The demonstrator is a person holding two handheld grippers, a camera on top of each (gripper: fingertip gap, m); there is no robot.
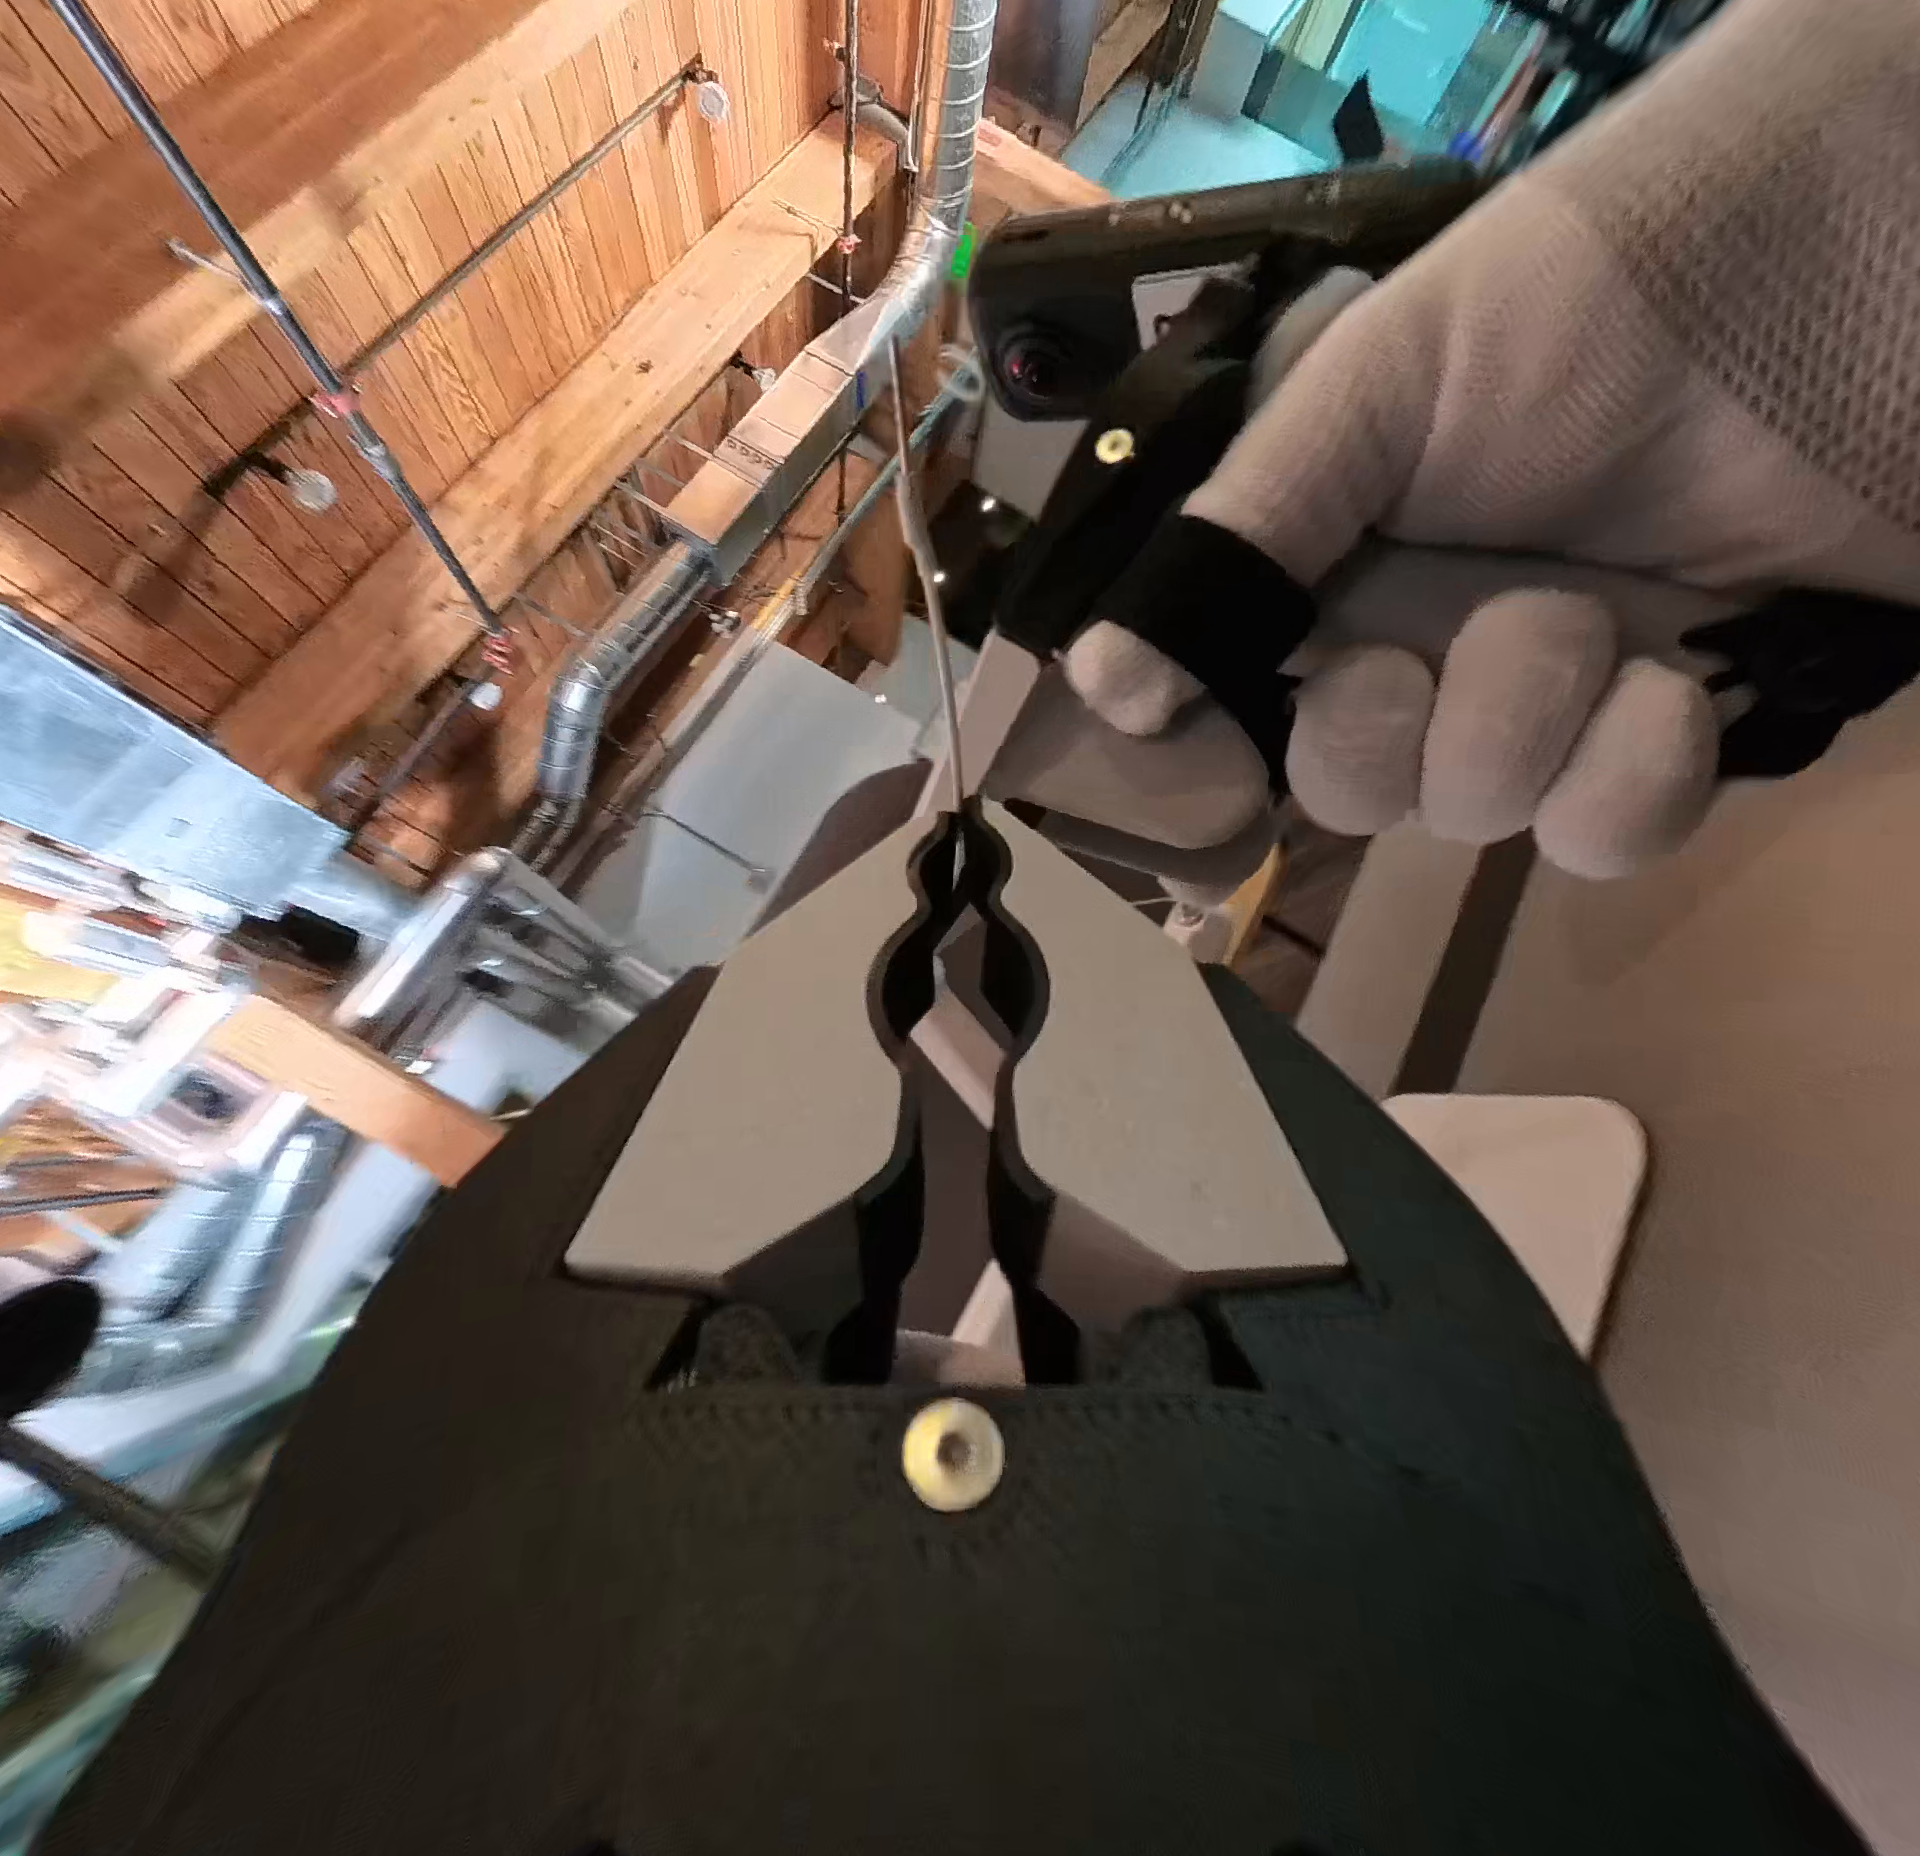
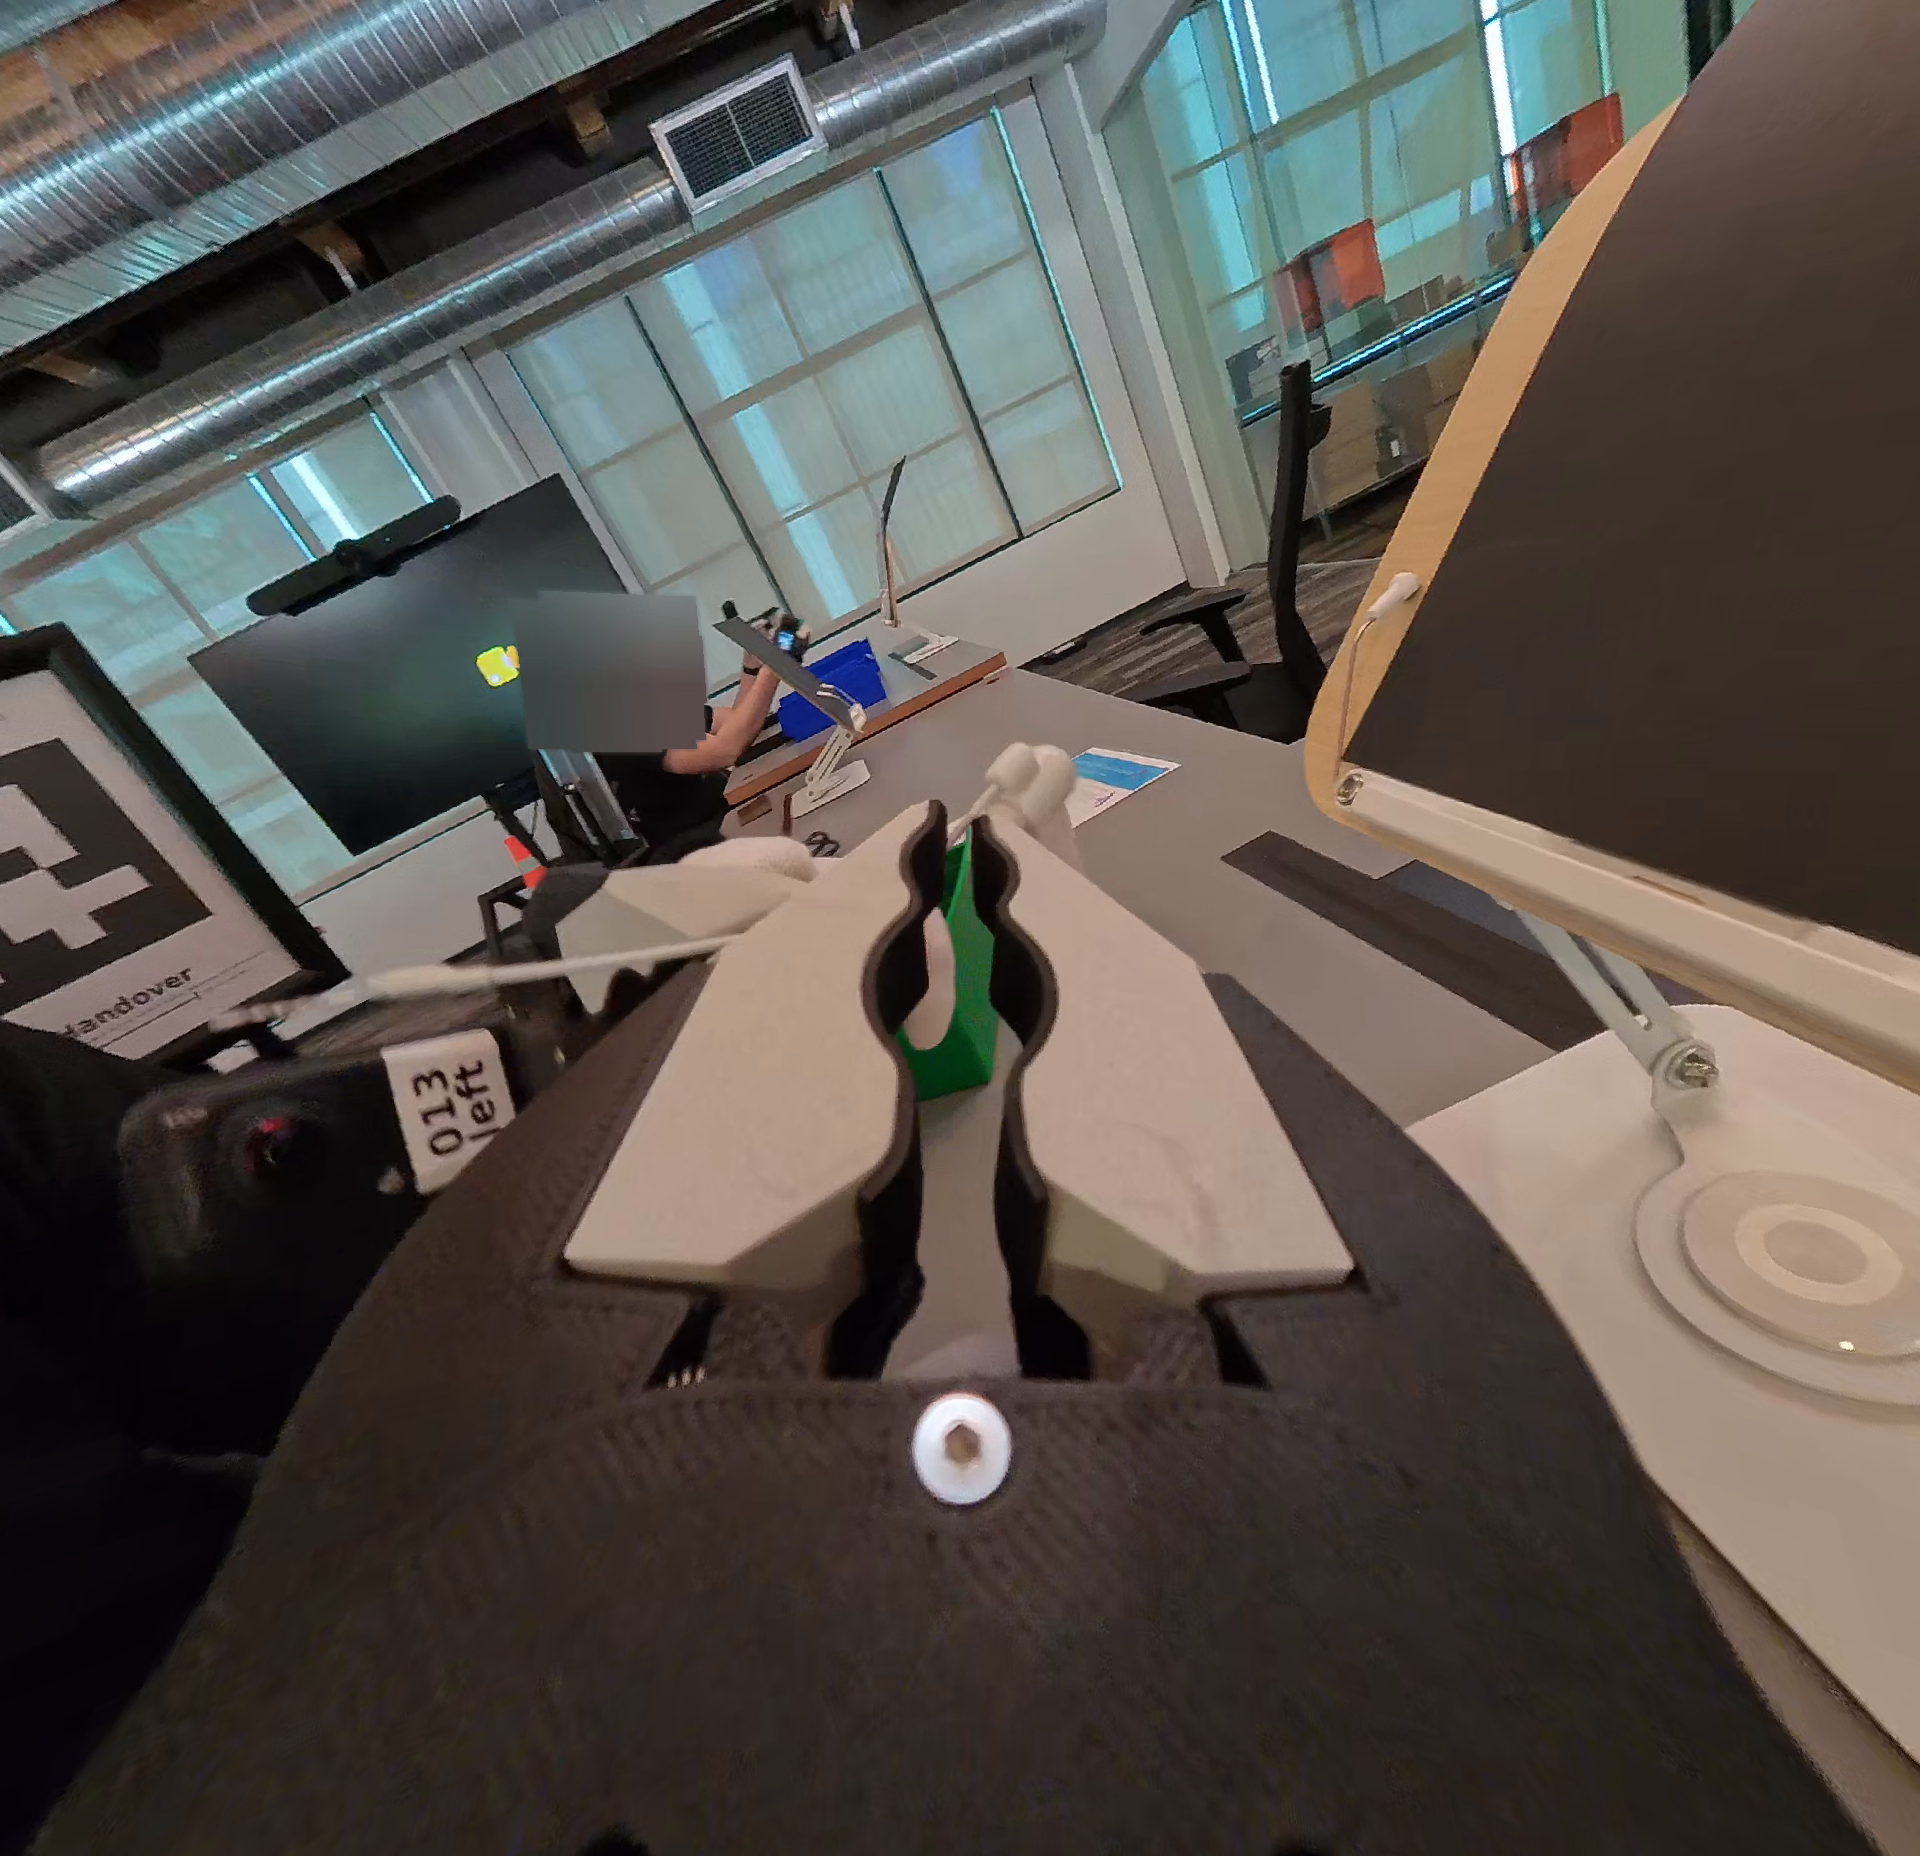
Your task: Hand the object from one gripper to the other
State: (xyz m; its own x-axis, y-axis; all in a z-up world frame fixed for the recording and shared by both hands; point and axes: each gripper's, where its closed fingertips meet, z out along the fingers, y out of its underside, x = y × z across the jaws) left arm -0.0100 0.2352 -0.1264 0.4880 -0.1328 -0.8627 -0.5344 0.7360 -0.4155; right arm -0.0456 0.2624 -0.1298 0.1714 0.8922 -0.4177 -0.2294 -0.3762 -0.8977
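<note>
Left edge of the room (image 1: 156, 975) smeared by blur, green block (image 2: 951, 1027) half hidden between claw fingers (image 2: 790, 1058)

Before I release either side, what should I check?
1. Left hand-held gripper shut on the earphone cable: ok.
2. Right hand-held gripper shut on the cable just below the earbuds: ok, the tips look closed on it.
3. Room between the two grippers: not ok, the tips almost meet.
4. Plug end free of snags: cannot tell.
5. Clearance from the desk lamp on the right: cannot tell, it looks close.
</note>
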